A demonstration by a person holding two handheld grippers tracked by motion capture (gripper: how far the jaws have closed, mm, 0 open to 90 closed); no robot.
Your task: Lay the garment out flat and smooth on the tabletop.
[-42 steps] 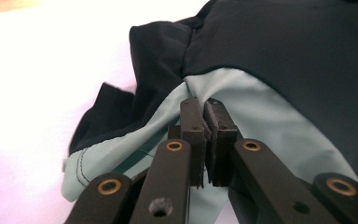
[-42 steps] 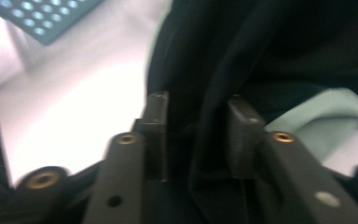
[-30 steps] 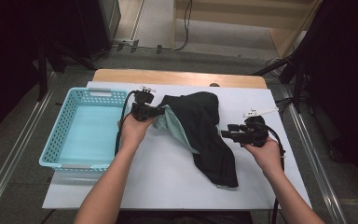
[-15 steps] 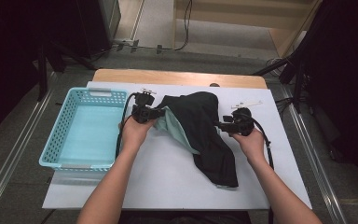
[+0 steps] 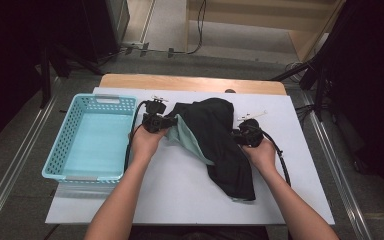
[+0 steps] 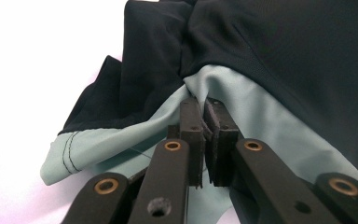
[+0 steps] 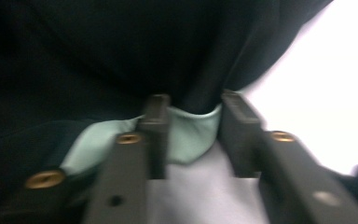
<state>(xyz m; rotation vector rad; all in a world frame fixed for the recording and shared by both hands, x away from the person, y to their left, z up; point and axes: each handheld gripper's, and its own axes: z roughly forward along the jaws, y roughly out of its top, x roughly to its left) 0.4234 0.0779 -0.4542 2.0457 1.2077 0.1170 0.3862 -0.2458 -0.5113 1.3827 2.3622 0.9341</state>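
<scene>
A black garment point(image 5: 220, 135) with a mint-green lining point(image 5: 187, 140) lies crumpled on the white table point(image 5: 180, 195). My left gripper point(image 5: 172, 122) holds its left edge. In the left gripper view that gripper point(image 6: 200, 105) is shut on a fold of the green lining point(image 6: 251, 107), with the black cloth point(image 6: 284, 51) beyond it. My right gripper point(image 5: 234, 134) is at the garment's right edge. In the blurred right gripper view its jaws have just been closing. They still stand apart around a green fold point(image 7: 191, 128) under the black cloth point(image 7: 98, 51), so this gripper point(image 7: 193, 105) is open.
A light-blue plastic basket point(image 5: 60, 145) stands at the left of the table, next to my left hand. A bare wooden strip point(image 5: 190, 82) runs along the table's far edge. Metal rails run along the floor on both sides.
My right gripper has moved left and down to the garment's right edge, and its jaws have narrowed around the cloth. The left gripper and its hold have not changed.
</scene>
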